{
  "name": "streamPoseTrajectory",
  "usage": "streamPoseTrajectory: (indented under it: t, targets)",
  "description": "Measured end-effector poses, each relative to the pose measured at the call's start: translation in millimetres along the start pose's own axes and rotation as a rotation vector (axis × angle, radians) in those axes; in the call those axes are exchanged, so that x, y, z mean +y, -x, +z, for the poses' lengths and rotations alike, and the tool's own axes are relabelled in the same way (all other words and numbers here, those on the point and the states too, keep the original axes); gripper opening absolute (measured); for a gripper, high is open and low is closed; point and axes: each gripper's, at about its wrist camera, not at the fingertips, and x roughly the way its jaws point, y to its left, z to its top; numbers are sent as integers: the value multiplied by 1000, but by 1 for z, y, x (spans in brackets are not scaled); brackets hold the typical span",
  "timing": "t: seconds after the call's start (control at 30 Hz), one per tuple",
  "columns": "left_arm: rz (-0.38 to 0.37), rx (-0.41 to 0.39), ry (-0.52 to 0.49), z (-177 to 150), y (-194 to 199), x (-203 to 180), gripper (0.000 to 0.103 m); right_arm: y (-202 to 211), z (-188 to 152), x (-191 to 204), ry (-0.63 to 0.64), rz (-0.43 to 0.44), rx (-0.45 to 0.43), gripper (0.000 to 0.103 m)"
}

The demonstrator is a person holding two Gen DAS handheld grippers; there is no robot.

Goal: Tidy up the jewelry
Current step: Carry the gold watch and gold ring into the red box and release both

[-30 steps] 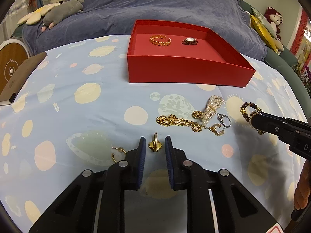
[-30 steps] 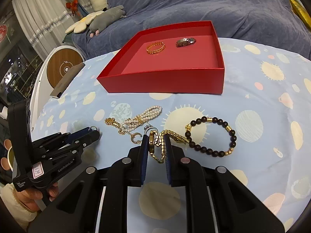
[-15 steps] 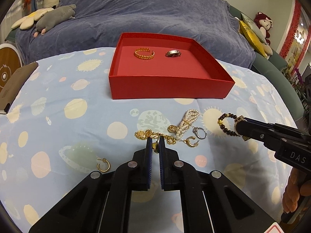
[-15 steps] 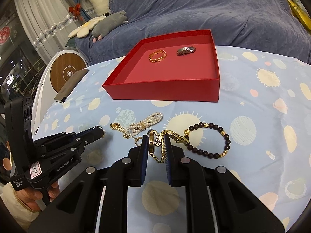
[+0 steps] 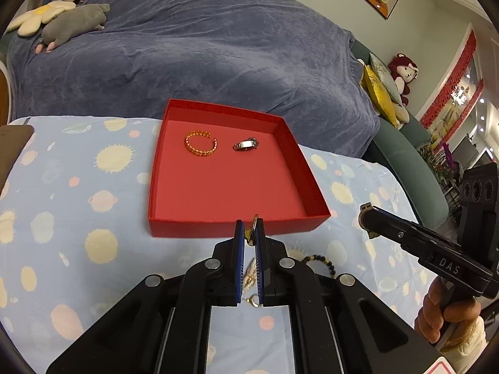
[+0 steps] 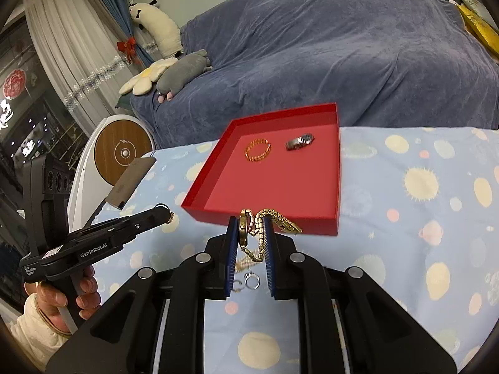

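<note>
While the left gripper [image 5: 249, 229] pinches a small gold ring [image 5: 253, 225], the right gripper's [image 6: 249, 226] fingers clamp a blocky gold link bracelet [image 6: 268, 218]. Both have risen off the spotted table [image 5: 62, 187] toward the red cardboard box [image 5: 229, 233], where a gold chain ring [image 5: 201, 143] and a silver ring [image 5: 246, 144] lie.

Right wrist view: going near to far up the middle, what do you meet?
Small silver ring on the cloth → gold link bracelet pinched in the right gripper → red box's near wall → gold ring inside the box → blue-covered sofa.
</note>
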Motion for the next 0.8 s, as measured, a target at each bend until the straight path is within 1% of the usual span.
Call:
streamPoseTrajectory:
  t: [0.07,0.1,0.17,0.2,0.33,0.4,0.53,0.67,0.73,0.77,0.8]
  targets:
    - [-19,25,19,18,-14,7,5,-9,16,-3,-4,-5,-4,15]
    - [-25,37,43,25,-20,11,5,-16,23,-5,-11,-3,-2,15]
    - [-73,73,91,37,-35,20,5,-30,35,-9,-29,9,10,15]
    - [-74,85,116,43,-44,25,5,-37,37,-11,-36,12,19,15]
    - [-97,153,197,52,-78,46,5,-76,43,-25,-93,34,94,15]
    - [-74,174,204,54,-92,52,5,-93,41,-31,-111,23,124,15]
    - [-9,186,169,61,-110,58,5,-122,42,-40,-110,-15,164,15]
    - [46,181,133,72,-126,59,6,-144,49,-47,-94,-61,161,16]
    - [73,176,134,77,-131,63,12,-147,53,-48,-80,-79,128,17]
    - [90,169,132,80,-133,63,18,-145,55,-48,-66,-91,109,17]
    - [112,153,128,82,-132,64,29,-143,57,-47,-52,-102,90,19]
